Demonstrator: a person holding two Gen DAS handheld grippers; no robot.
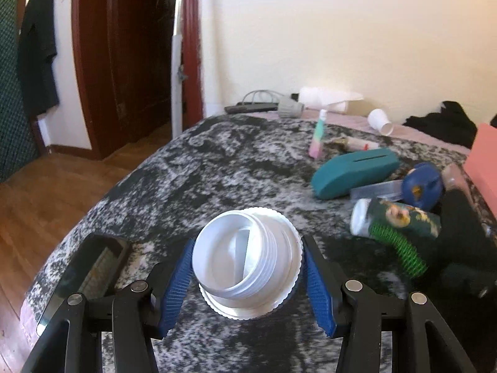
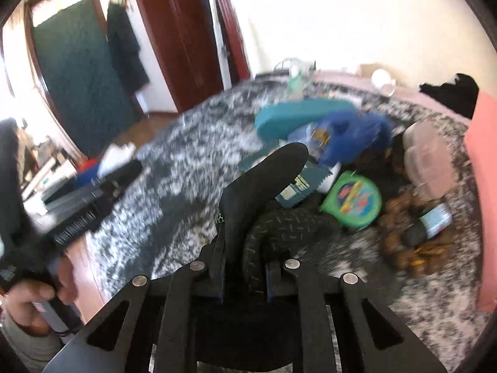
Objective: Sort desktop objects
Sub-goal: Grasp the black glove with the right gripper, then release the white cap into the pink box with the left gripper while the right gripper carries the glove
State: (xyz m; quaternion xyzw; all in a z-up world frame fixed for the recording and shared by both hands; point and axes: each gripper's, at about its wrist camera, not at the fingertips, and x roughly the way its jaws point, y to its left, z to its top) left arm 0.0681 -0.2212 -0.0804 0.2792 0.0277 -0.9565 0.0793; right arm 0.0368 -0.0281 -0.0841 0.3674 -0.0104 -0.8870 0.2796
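Glossy white plastic lid [image 1: 248, 261], ribbed; mottled fuzzy cloth cover [image 1: 202, 171]; glossy wood floor [image 1: 46, 186]

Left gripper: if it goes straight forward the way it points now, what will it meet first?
The white threaded lid already lies between the open blue pads of the left gripper, so it comes first. Beyond it, only the black-and-white blanket seems to follow, though depth is unclear.

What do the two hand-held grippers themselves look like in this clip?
Left hand-held gripper: black angular linkage arms with silver round pivot pins and triangular cut-outs, and blue ribbed pads. Right hand-held gripper: the same black frame and silver pins; only thin blue edges show. No cables or sleeves visible.
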